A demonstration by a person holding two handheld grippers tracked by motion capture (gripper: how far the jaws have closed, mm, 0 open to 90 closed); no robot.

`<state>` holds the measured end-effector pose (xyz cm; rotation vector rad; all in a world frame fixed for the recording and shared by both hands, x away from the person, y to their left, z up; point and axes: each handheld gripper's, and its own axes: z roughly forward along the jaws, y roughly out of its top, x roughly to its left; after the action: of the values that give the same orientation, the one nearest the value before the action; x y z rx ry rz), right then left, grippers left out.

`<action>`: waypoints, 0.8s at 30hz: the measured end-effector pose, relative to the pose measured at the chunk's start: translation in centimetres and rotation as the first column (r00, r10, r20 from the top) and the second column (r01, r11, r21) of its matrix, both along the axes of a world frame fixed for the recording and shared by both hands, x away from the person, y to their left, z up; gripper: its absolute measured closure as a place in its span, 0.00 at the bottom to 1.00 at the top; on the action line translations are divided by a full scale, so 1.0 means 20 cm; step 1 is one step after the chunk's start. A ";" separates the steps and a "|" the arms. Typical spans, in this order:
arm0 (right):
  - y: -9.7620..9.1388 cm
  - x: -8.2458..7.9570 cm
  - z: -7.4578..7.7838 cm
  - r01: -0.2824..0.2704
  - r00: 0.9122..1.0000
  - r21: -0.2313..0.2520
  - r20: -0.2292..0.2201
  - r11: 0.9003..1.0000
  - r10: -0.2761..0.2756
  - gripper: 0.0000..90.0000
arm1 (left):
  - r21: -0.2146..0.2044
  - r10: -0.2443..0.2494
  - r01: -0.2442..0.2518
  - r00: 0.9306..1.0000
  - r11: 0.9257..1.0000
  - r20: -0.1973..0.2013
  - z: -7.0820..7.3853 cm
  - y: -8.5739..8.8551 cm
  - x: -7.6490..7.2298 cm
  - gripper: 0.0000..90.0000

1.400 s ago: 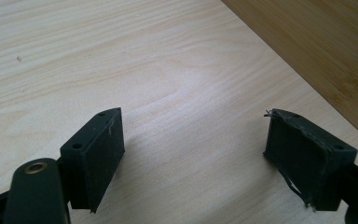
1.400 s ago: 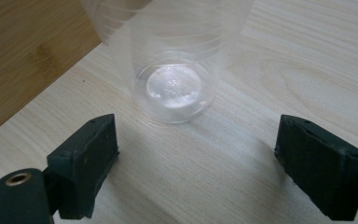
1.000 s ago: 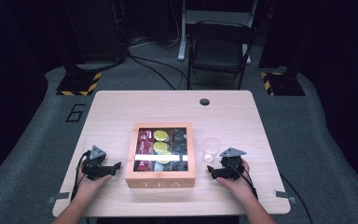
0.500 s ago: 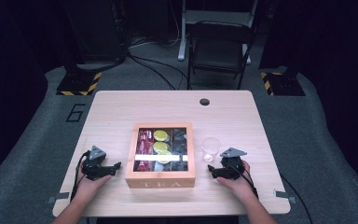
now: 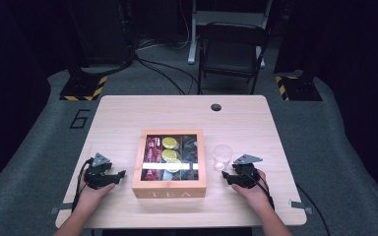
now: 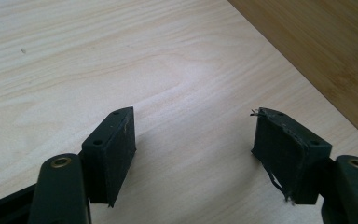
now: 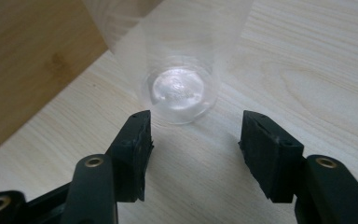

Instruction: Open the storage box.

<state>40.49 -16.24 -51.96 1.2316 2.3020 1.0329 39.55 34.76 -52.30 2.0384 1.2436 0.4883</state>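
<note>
Your left gripper point(image 5: 119, 174) rests on the surface point(image 5: 128, 113) just left of the wooden box point(image 5: 169, 186). Its jaws point toward the box's side wall and stand apart with nothing but bare wood grain between them; they have just been closing. In the left gripper view, the box's side runs across the upper right corner, near the right jaw but not touching it.

Your right gripper point(image 5: 225, 177) sits on the other side of the box, low on the surface, and aims at the clear plastic cup point(image 5: 222, 156). The cup stands upright just right of the box, near its back right part. In the right gripper view the cup point(image 7: 179, 88) is just ahead of the 2 jaws, its round base showing through the clear wall, and neither pad touches it. Those jaws are parted too, with nothing between them, and they have also just been closing.

The box carries the word TEA on its front and has a glass lid; through it you can see red packets point(image 5: 152, 147), yellow-green packets point(image 5: 169, 143) and dark ones point(image 5: 189, 147) in separate compartments.
</note>
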 end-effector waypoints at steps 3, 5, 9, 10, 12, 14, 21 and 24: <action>-0.01 -0.01 0.03 -0.003 1.000 0.003 0.020 1.000 0.003 0.51 | -0.024 -0.007 0.007 1.000 1.000 0.003 0.01 0.00 0.00 0.35; -0.01 -0.02 0.04 0.003 1.000 0.002 0.023 1.000 -0.003 0.51 | -0.029 -0.019 0.019 1.000 0.999 0.007 0.03 -0.01 -0.02 0.38; -0.02 -0.02 0.06 -0.008 0.999 -0.003 0.041 1.000 0.008 0.52 | -0.033 -0.024 0.024 1.000 0.999 0.011 0.05 -0.01 -0.03 0.41; -0.03 -0.02 0.08 -0.032 0.998 -0.007 0.059 0.999 0.032 0.52 | -0.041 -0.027 0.028 0.999 0.999 0.019 0.06 -0.01 -0.04 0.41; -0.03 -0.03 0.11 -0.026 0.997 0.003 0.076 1.000 0.026 0.51 | -0.048 -0.033 0.034 0.999 0.998 0.026 0.08 -0.01 -0.05 0.43; -0.03 -0.04 0.15 -0.033 0.995 0.013 0.091 0.999 0.031 0.53 | -0.050 -0.054 0.055 0.998 0.997 0.021 0.09 -0.02 -0.05 0.48; -0.02 -0.06 0.21 -0.028 0.997 0.006 0.071 1.000 0.028 0.55 | -0.025 -0.085 0.085 0.996 0.996 0.012 0.12 -0.05 -0.06 0.50; -0.03 -0.06 0.23 -0.024 0.998 0.014 0.052 1.000 0.023 0.56 | -0.027 -0.096 0.096 0.995 0.995 0.016 0.17 -0.08 -0.07 0.50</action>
<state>39.36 -16.76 -47.38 1.1717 2.2787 1.0786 38.10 33.25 -48.96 2.0569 1.1315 0.4378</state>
